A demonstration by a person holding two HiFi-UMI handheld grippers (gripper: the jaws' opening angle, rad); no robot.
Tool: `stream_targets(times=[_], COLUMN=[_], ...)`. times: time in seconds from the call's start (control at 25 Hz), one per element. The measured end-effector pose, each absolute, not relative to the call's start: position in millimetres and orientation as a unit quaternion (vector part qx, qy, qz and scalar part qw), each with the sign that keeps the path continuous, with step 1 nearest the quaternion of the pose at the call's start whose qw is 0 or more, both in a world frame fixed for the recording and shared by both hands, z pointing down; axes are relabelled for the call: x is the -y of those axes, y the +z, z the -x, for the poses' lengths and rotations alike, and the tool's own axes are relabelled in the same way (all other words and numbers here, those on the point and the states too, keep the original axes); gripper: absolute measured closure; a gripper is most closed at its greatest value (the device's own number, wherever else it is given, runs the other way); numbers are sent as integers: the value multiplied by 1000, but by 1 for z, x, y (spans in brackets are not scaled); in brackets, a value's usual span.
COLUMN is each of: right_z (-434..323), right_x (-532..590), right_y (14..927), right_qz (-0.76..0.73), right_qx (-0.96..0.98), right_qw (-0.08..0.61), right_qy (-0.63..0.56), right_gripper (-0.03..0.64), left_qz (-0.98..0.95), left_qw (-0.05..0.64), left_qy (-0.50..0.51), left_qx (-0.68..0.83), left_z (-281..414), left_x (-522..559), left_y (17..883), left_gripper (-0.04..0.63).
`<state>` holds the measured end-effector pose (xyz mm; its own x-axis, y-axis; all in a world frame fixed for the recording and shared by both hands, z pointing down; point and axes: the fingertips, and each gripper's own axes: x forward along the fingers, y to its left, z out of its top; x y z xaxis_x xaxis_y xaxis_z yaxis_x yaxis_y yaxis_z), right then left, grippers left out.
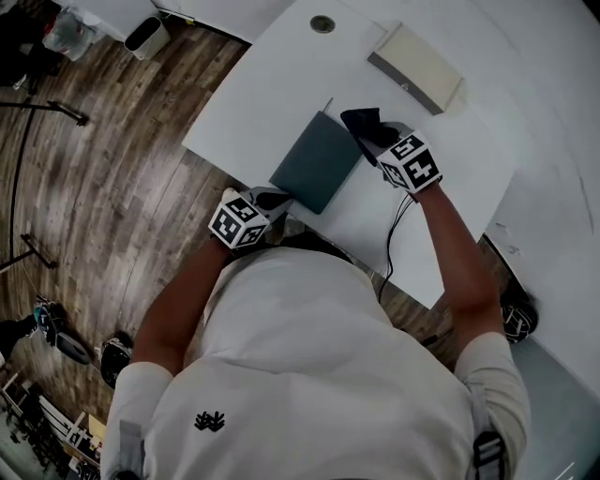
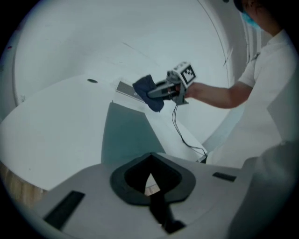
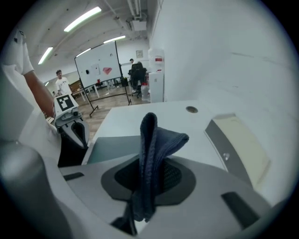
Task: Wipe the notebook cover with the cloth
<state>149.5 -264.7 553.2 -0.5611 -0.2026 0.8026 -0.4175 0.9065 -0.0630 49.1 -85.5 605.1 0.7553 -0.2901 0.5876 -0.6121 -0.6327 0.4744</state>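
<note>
Left gripper [image 1: 273,199]: jaws closed, empty, tips at near corner of notebook [image 1: 319,161]. Notebook: teal, flat on table [image 1: 281,75]. Right gripper [image 1: 376,137]: clamped on cloth [image 1: 363,120], at notebook's far edge. Advised: pin near corner, lower cloth flat, wipe in overlapping strokes.

Quick count on my worktop [image 1: 281,84]: one teal notebook [image 1: 319,161], one dark cloth [image 1: 366,124], one beige box [image 1: 415,67] far right, one round grommet [image 1: 322,23]. Two grippers: left gripper [image 1: 274,199], right gripper [image 1: 377,138].

Wood-plank floor [image 1: 103,187], white table [image 1: 281,75], rolling whiteboard [image 3: 100,63], ceiling strip lights [image 3: 81,18]
</note>
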Motion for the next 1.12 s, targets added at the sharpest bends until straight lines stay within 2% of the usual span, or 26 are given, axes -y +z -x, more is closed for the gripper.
stream_targets(times=[0.24, 0.52, 0.8, 1.12], right_z=[-190, -181, -134, -88], right_x=[191, 110, 53, 26], right_y=[519, 498, 480, 468], right_qz=[-286, -392, -435, -474], right_qx=[885, 862, 847, 829], right_qw=[319, 232, 203, 189], right_qy=[182, 221, 229, 230], right_gripper=[555, 555, 555, 555], left_qz=[-893, -924, -942, -943], left_qw=[318, 268, 248, 248], left_qy=[177, 175, 173, 167], left_qx=[263, 211, 142, 145], left_z=[-29, -4, 15, 55], left_x=[98, 107, 92, 92], left_y=[545, 494, 463, 447], left_gripper=[595, 595, 595, 595])
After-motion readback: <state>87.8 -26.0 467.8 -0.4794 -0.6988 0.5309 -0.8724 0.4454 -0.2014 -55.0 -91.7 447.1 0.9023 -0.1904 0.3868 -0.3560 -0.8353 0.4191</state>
